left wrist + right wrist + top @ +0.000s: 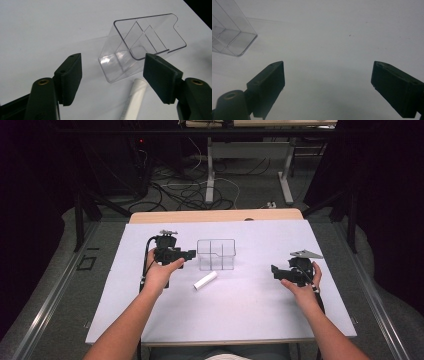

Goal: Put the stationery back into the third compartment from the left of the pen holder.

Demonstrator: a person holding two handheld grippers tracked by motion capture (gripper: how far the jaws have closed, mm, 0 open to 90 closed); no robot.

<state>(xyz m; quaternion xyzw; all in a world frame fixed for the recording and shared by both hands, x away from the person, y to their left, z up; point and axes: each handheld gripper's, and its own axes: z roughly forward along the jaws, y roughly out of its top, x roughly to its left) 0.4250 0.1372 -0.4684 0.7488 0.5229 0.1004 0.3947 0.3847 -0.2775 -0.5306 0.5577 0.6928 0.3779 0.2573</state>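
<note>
From the high view, we hold our left gripper (189, 254) just left of the clear divided bin (216, 254), jaws apart and empty. The white tube (205, 280) lies flat on the white table (250, 315) just in front of the bin, so nothing is loaded yet; picking it up and dropping it in looks to be what is left. Our right gripper (274, 270) waits well apart, open.

In the left gripper view, the bin (140, 47) stands empty beyond our spread pads (72, 77), with the tube (135, 100) low between them, untouched.

In the right gripper view, wide jaws frame bare table (332, 37); the bin's corner (229, 37) is at the left. Nothing blocks our way.
</note>
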